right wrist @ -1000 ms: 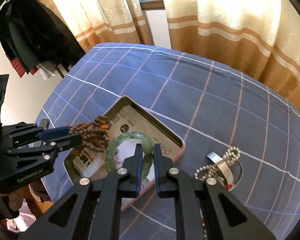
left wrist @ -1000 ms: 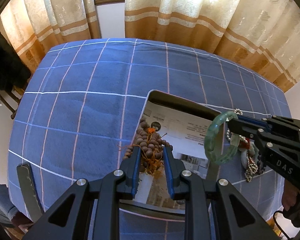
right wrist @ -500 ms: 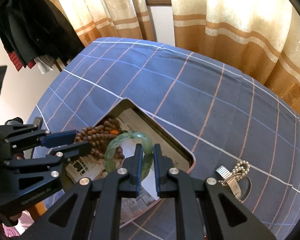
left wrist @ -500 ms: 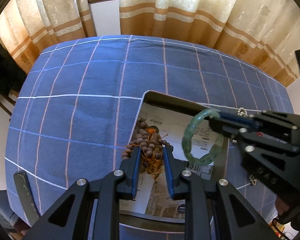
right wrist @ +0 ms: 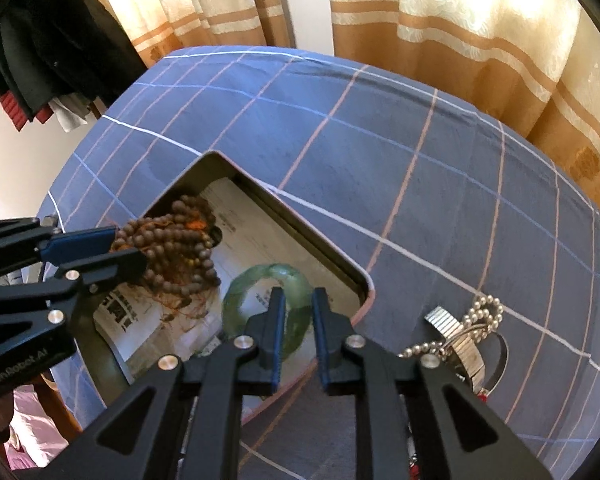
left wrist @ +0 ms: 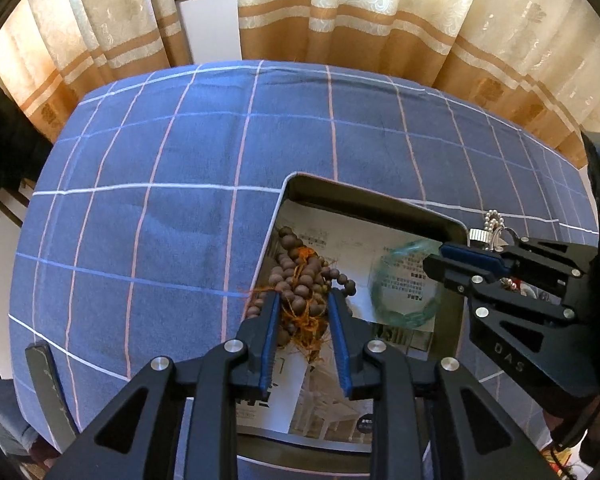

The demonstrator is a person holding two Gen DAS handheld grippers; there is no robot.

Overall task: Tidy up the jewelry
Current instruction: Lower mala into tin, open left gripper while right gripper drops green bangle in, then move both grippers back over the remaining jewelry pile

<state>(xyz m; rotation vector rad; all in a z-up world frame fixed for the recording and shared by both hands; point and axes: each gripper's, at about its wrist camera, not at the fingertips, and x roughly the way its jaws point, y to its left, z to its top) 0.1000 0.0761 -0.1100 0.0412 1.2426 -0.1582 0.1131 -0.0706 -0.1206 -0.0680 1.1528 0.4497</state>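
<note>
Left wrist view: my left gripper (left wrist: 303,309) points steeply down into the tray (left wrist: 364,204), its jaws opening around the beads (left wrist: 300,280). The bundle sits between the fingers, its far loops already lying on the paper liner (left wrist: 340,240) — I judge this a release, held low so the strands settle rather than spill over the tray's left wall. To my right, my right gripper (left wrist: 466,264) reaches in with the bangle (left wrist: 404,284), which shows blurred over the liner. Beyond that gripper, a pearl strand (left wrist: 494,220) and a ribbed metal band (left wrist: 480,236) lie outside the tray.

Right wrist view: my right gripper (right wrist: 298,320) is also opening; the bangle (right wrist: 260,292) stands between the fingers, and gaps show beside it, so the pinch looks undone. It lies over the liner, near the tray's right corner, clear of the beads (right wrist: 172,248) to my left — separate spots, sensibly. The pearls (right wrist: 480,312) and band (right wrist: 456,332) wait to my right on the cloth.

Surface: a blue checked cloth (right wrist: 420,160), smooth. Room: cream-and-tan curtains (right wrist: 460,20) behind; dark clothing (right wrist: 40,40) hangs far left.
</note>
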